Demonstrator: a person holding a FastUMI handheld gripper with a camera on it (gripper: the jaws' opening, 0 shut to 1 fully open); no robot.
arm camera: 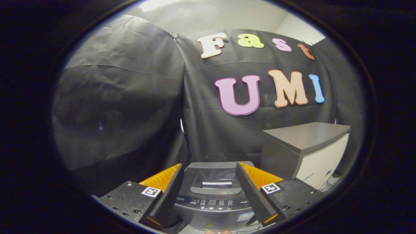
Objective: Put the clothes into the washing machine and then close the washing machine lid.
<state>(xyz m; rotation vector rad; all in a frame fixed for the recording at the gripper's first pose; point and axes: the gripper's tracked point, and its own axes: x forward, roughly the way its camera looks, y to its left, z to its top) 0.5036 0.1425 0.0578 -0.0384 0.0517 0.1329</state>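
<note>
1. The gripper [209, 169] has its jaws wide apart, with nothing between the fingers [169, 190].
2. The washer [213, 198] sits just ahead of and below the fingers, framed in the gap between them.
3. Its lid [216, 172] lies flat and closed; the handle recess and the button panel [213, 203] face the gripper.
4. A grey cabinet [305, 148] stands beside the washer, on the right finger's side, against the black cloth wall [136, 107].
5. No clothes can be made out.
</note>
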